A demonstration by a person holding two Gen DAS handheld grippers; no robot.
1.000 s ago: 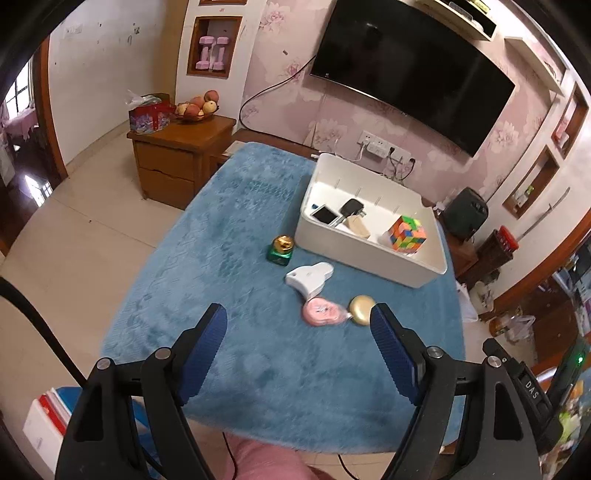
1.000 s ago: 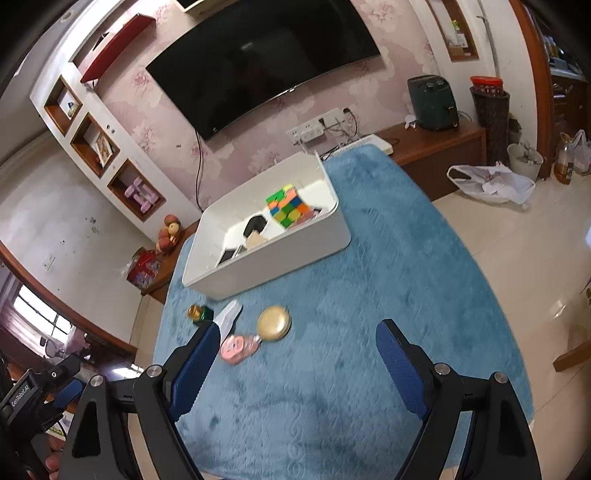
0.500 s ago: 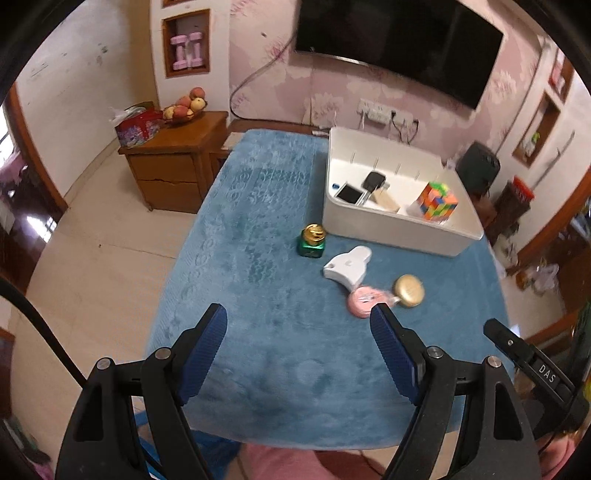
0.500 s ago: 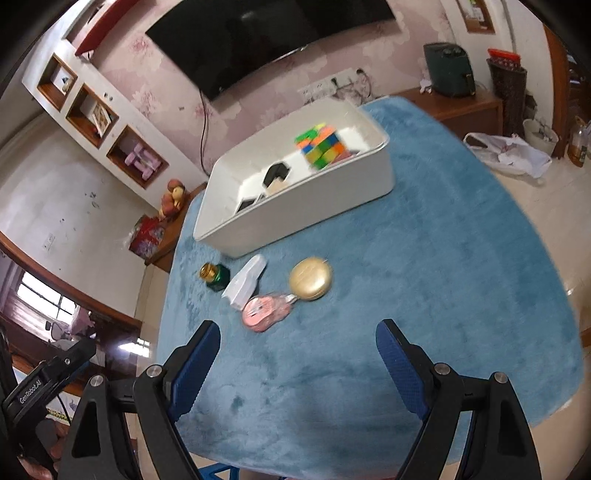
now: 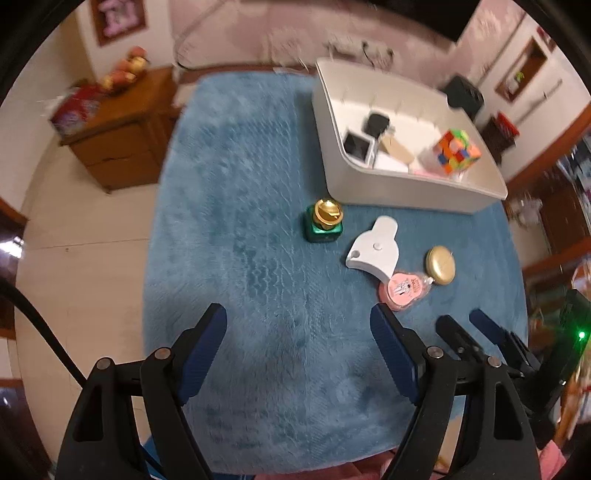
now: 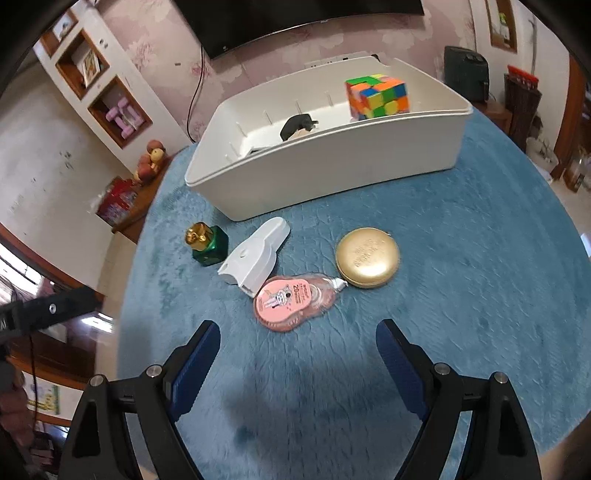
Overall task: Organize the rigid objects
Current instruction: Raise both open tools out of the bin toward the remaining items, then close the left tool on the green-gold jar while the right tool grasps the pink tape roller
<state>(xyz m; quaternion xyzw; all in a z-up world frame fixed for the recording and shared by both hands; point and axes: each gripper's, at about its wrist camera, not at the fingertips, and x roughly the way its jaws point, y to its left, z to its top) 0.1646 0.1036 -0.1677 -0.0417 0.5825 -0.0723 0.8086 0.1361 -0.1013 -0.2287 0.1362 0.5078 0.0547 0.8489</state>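
Note:
On the blue rug-covered table [image 5: 240,258] lie a green bottle with a gold cap [image 5: 324,220], a white plastic device [image 5: 373,249], a pink tape dispenser [image 5: 403,290] and a round gold compact [image 5: 440,264]. A white bin [image 5: 388,192] behind them holds a colour cube [image 5: 456,151], a phone and a black item. My left gripper [image 5: 299,350] hovers open over bare rug, short of the objects. My right gripper [image 6: 297,363] is open just before the pink dispenser [image 6: 291,301], with the compact [image 6: 367,257], white device [image 6: 255,258] and bottle [image 6: 205,243] beyond it. The right gripper [image 5: 472,332] shows in the left wrist view too.
A wooden cabinet [image 5: 118,136] with fruit and a red box stands left of the table. A dark television [image 6: 295,18] hangs on the pink wall behind the bin [image 6: 332,166]. Tiled floor surrounds the table.
Both grippers have come down and forward toward the table; the objects look larger and closer. The right gripper now appears in the left wrist view. Jaw openings are unchanged.

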